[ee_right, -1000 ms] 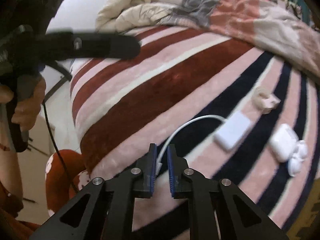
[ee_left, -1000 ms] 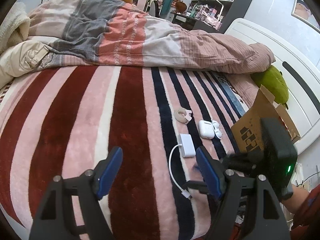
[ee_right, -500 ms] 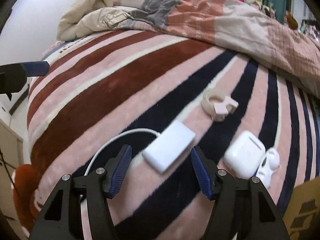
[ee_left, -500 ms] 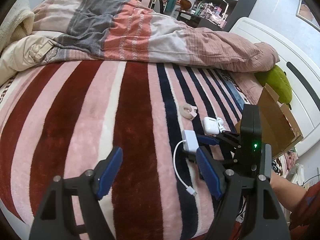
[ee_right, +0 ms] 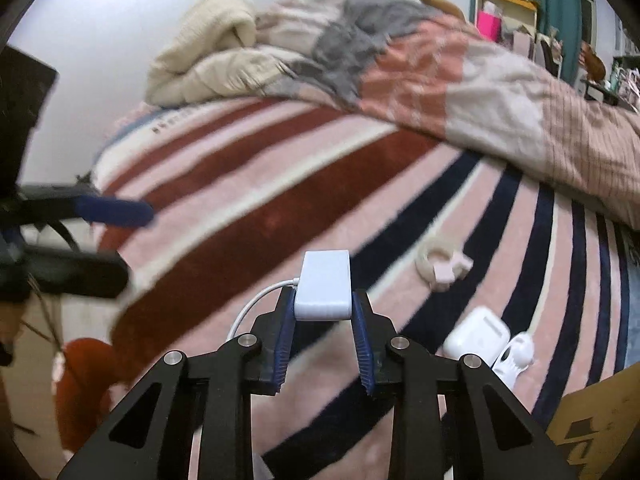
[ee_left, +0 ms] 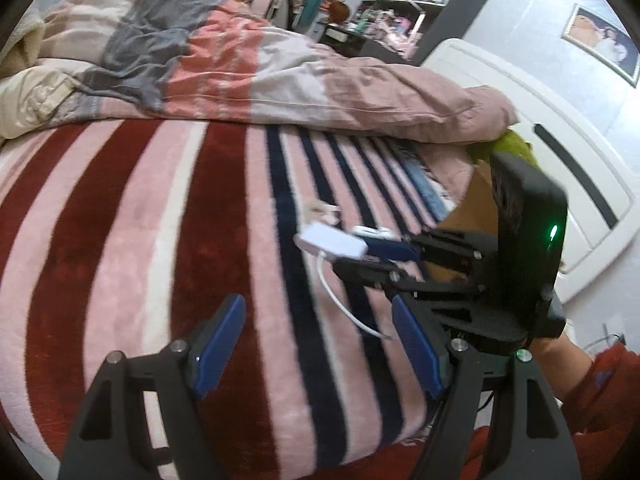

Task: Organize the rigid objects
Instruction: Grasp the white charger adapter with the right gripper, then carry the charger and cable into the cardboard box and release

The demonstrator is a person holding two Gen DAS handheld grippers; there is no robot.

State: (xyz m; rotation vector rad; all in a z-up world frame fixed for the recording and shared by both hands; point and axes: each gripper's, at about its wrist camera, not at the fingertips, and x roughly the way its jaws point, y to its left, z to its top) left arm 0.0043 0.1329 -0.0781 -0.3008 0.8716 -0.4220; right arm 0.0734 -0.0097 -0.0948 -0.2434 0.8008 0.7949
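**White adapter clamped in the right gripper above the striped blanket**

The right gripper (ee_right: pixel 323 332) has its two blue-padded fingers (ee_right: pixel 283 344) pressed against the sides of the white adapter (ee_right: pixel 325 285), gripping the small rounded box near its rear end — the front of the box sticks out past the fingertips. In the left wrist view the adapter (ee_left: pixel 331 241) appears raised off the striped blanket (ee_left: pixel 160 220), with its thin white cable (ee_left: pixel 340 300) hanging down in a loose curve towards the fabric. The cable leaves the box on its left side in the right wrist view and loops back under the gripper.

The left gripper (ee_left: pixel 320 344) hovers low over the blanket with its jaws spread wide and nothing between them.

Two other items lie on the blanket to the right of the held adapter: a white earbud case (ee_right: pixel 478 334) with a smaller white piece (ee_right: pixel 516 354) touching it, and farther up a pale beige ring-shaped object (ee_right: pixel 440 266) — its exact nature cannot be told. A cardboard box (ee_right: pixel 600 428) sits at the bed's edge near the earbud case. A rumpled patchwork duvet (ee_left: pixel 248 64) is bunched along the far side of the bed.
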